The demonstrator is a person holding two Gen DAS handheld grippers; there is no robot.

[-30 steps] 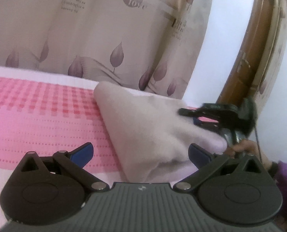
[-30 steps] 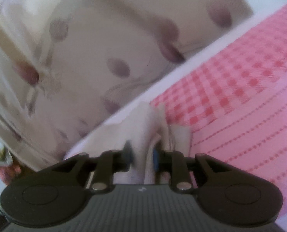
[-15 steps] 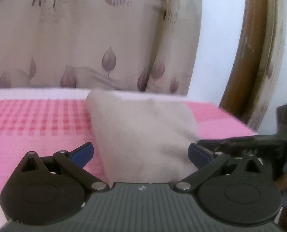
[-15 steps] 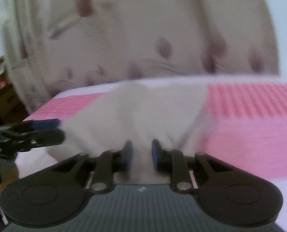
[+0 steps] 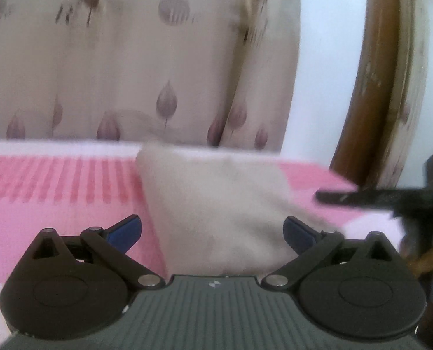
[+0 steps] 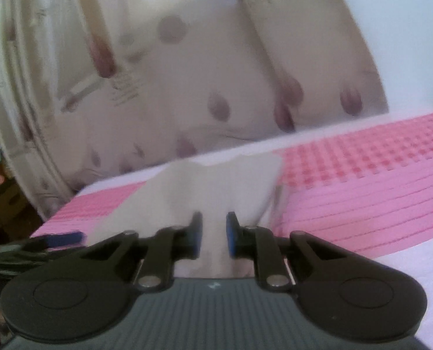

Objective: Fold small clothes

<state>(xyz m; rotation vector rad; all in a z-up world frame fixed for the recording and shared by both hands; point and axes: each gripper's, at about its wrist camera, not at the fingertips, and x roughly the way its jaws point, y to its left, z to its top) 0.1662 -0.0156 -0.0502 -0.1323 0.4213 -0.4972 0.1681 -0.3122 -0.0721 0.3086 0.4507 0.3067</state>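
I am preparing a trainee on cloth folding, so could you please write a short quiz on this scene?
1. True or false: the left gripper is shut on the cloth.
2. The cover under the cloth is: A green, B pink, C blue.
3. What hangs behind the cover?
Key: 1 false, it is open; 2 B; 3 the curtain.

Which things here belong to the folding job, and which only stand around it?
For the job: beige cloth, left claw, right claw, pink bedcover.
Only around: leaf-print curtain, brown door frame, white wall.
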